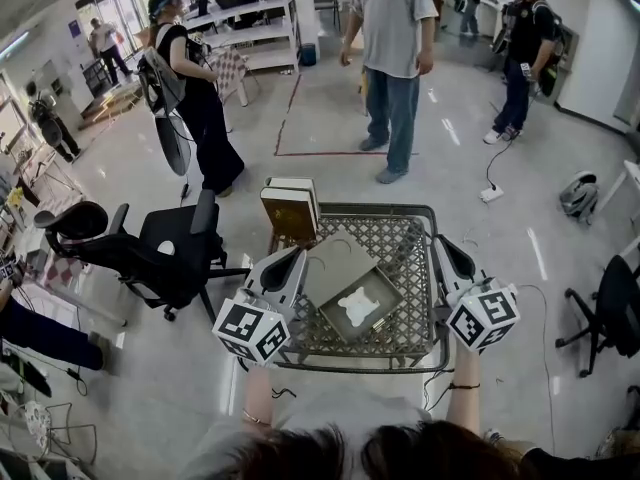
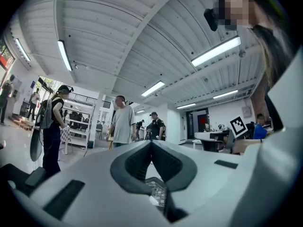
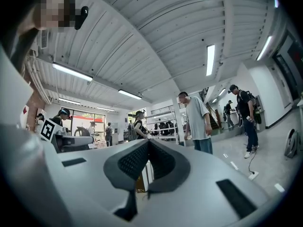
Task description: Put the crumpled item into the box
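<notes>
Jaws pressed together on both grippers, tip to tip, with nothing held in either.

Head view: shows the left gripper and the right gripper held level over a metal mesh bench, one at each side of an open box. Shows the crumpled item, white, lying inside the box, apart from both grippers. Shows the box's lid flipped back just beyond it, beside the left gripper. Also shows a brown book-like block standing at the bench's far left corner, a black office chair on the floor to the left, and a person in a grey shirt standing well beyond the bench.

Left gripper view: looks level across the room, with the 2 dark pads meeting along 1 line and no gap at the tips. Catches a small patch of the mesh bench low behind the pads and the person in the grey shirt in the distance. Picks out the right gripper's marker cube at the right.

Right gripper view: gives the same reading, pads closed against each other and empty. Takes in the grey-shirted person to the right and the left gripper's marker cube at the left.
</notes>
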Demonstrator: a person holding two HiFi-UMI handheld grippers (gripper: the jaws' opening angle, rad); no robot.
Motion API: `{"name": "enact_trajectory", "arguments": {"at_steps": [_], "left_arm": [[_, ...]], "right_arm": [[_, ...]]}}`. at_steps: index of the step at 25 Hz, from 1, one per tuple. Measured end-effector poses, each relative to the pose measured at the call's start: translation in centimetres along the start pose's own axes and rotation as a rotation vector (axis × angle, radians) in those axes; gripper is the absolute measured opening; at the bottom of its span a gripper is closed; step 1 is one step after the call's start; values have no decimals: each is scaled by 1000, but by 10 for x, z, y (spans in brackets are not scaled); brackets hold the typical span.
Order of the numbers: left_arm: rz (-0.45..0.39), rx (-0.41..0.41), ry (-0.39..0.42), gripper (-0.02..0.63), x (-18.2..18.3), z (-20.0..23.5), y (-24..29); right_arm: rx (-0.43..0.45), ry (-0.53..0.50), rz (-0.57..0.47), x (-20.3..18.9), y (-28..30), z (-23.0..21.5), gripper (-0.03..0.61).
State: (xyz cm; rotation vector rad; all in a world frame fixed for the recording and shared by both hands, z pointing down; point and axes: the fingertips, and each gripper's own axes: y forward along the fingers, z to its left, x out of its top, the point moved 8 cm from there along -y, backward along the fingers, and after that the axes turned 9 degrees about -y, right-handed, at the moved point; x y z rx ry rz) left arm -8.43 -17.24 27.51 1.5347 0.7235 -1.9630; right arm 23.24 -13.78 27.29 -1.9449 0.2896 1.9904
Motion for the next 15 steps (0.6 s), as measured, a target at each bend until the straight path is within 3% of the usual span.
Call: {"name": "enact_trajectory", "arguments": {"at_steps": [15], "left_arm": [[-11,22,0,17,2,10,0]], "right_arm": [[-19,-8,10,-5,6,0,20]]}}
